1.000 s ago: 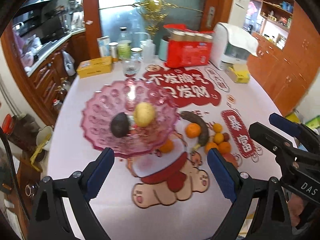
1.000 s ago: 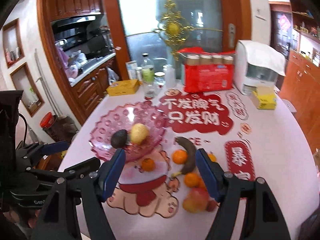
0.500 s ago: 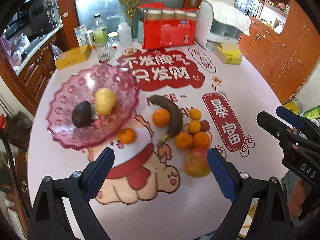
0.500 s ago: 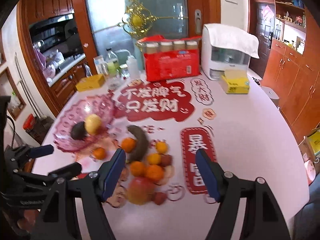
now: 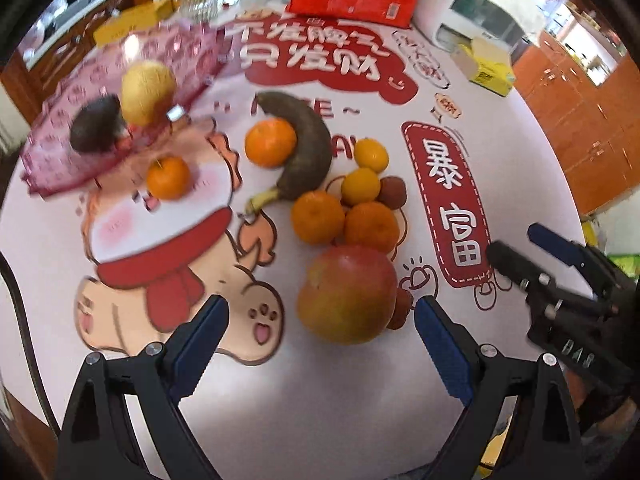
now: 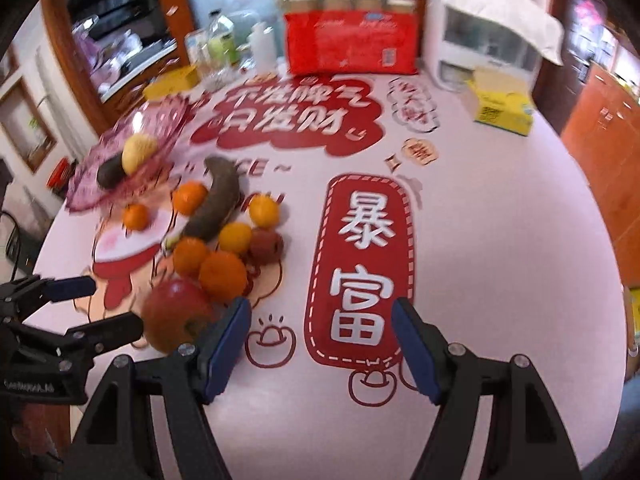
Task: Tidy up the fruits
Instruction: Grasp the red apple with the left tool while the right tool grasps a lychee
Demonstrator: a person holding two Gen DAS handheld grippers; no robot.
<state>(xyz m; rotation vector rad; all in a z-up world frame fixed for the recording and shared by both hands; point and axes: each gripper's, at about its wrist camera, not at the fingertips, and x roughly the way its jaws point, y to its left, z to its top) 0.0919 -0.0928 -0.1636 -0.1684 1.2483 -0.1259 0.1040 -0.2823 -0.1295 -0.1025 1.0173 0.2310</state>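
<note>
A pink glass fruit bowl point(image 5: 60, 148) at the left holds a yellow fruit point(image 5: 148, 90) and a dark avocado point(image 5: 96, 128). On the table lie a brown banana point(image 5: 304, 148), several oranges point(image 5: 318, 216), a lone orange point(image 5: 168, 178) by the bowl and a big red apple point(image 5: 348, 294). My left gripper point(image 5: 320, 334) is open and empty, its jaws either side of the apple, just short of it. My right gripper point(image 6: 322, 346) is open and empty, over the red sign to the right of the apple point(image 6: 178, 316). It also shows in the left wrist view point(image 5: 520, 248).
A red package point(image 6: 352, 42), a white appliance point(image 6: 488, 36), a yellow box point(image 6: 502, 106), bottles point(image 6: 222, 40) and a yellow carton point(image 6: 172, 82) stand along the table's far side. Wooden cabinets point(image 5: 592, 120) are at the right.
Both grippers have moved forward and down toward the fruit pile. The left one swung right from the bowl to the apple. Both stayed open.
</note>
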